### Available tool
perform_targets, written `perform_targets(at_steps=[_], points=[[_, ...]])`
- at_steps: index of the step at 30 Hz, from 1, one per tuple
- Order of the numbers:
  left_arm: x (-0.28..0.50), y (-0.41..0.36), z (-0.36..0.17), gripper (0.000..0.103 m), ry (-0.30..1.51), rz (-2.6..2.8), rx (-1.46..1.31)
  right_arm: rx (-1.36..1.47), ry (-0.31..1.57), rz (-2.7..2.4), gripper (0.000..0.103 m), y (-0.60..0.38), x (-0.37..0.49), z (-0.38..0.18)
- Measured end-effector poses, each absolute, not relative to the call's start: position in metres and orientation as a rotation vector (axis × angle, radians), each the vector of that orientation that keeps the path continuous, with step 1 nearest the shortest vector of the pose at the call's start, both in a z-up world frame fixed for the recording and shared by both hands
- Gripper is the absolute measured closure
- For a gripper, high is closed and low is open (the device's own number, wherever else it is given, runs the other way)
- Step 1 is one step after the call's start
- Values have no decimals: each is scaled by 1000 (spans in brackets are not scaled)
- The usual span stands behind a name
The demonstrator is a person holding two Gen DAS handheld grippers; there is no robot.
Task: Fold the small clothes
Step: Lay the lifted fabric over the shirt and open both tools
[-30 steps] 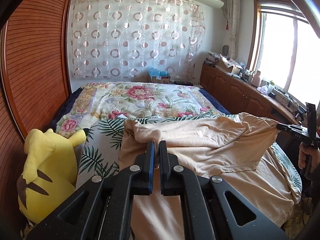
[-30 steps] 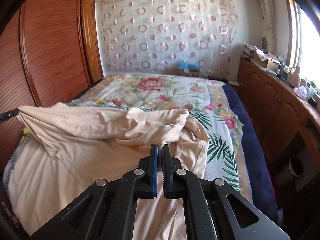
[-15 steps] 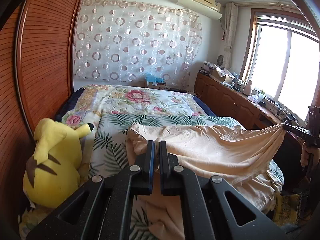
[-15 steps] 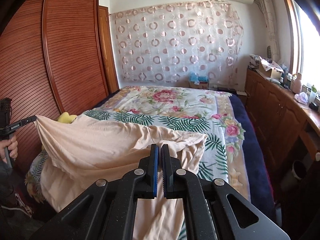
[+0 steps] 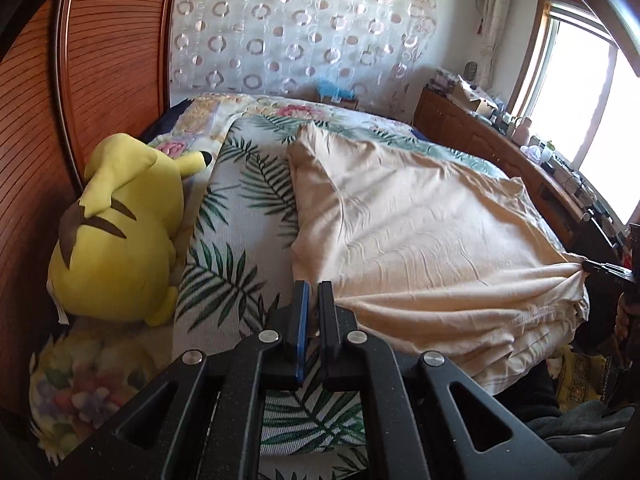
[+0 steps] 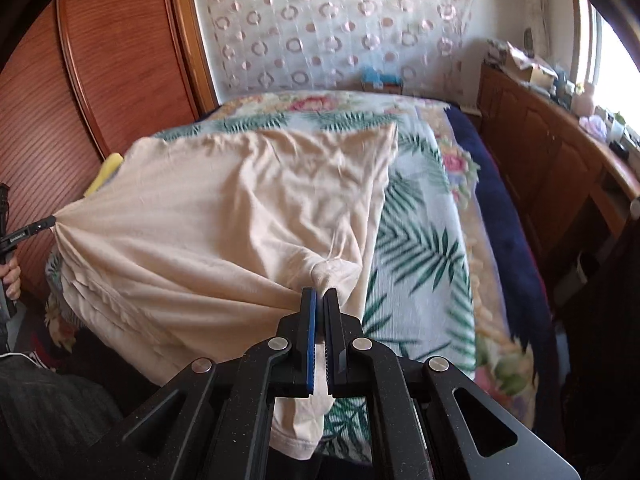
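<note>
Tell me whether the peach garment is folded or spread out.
Spread, not folded: the peach garment lies open across the bed, stretched taut between the left gripper and right gripper at its near corners.

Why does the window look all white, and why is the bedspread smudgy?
Left wrist view: sunlight overexposes the window, so nothing outside shows. Right wrist view: the bedspread is smeared by motion blur, and the fisheye lens bends the wardrobe edges.

Garment (image 5: 416, 232) on bed (image 5: 240, 216), plush toy (image 5: 120, 232) at its left.
</note>
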State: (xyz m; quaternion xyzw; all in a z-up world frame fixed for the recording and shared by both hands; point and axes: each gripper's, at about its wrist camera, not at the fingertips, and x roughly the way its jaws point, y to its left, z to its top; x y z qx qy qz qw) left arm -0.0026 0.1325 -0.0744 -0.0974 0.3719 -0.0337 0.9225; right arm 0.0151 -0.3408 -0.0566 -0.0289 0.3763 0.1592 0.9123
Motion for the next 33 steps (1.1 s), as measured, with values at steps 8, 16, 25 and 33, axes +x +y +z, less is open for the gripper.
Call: perform_targets(at_steps=[8,16,25,33], points=[[-10,126,-80,67,776,-89,-187,-73,787,313,100,-336,33,-69],[-8,119,-93,61,818,-129,-215,-77,780,305,75,-335,0,-62],[-3,111,-103,60,836,-153,-238,-66,805,298,69,-335,-6,-66],[0,110,-105,60,840,-142,-258,-58,829,332,69,-329,-8,-70]])
